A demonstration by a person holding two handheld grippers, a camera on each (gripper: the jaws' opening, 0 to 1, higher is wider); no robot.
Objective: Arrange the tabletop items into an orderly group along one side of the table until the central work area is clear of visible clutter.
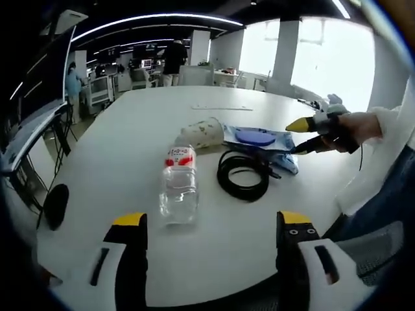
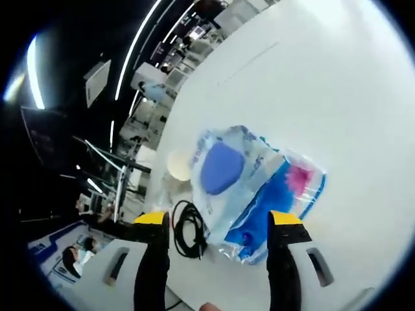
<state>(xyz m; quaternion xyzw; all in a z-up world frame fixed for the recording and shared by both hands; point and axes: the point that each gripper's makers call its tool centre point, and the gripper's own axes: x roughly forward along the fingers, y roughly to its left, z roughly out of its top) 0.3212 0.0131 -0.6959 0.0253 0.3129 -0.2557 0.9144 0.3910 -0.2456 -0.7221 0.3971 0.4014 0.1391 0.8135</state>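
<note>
Left gripper (image 1: 211, 227) hangs jaws apart over the white counter (image 1: 130, 129). Just ahead lies a clear bottle (image 1: 179, 183), a black cable coil (image 1: 243, 173) beside it. Farther on, the right gripper (image 2: 220, 227), spread wide, hovers above a blue plastic bag (image 2: 253, 188); a paper cup (image 1: 202, 132) lies next to it.

Bottle (image 1: 179, 188) and cable (image 1: 244, 173) mid-table (image 1: 130, 129)

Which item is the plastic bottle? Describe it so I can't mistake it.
On the white table, find the cluster in the middle. The bottle lies on its side at the near end, left of the black cable coil. It alone is clear, with a red and white label.
</note>
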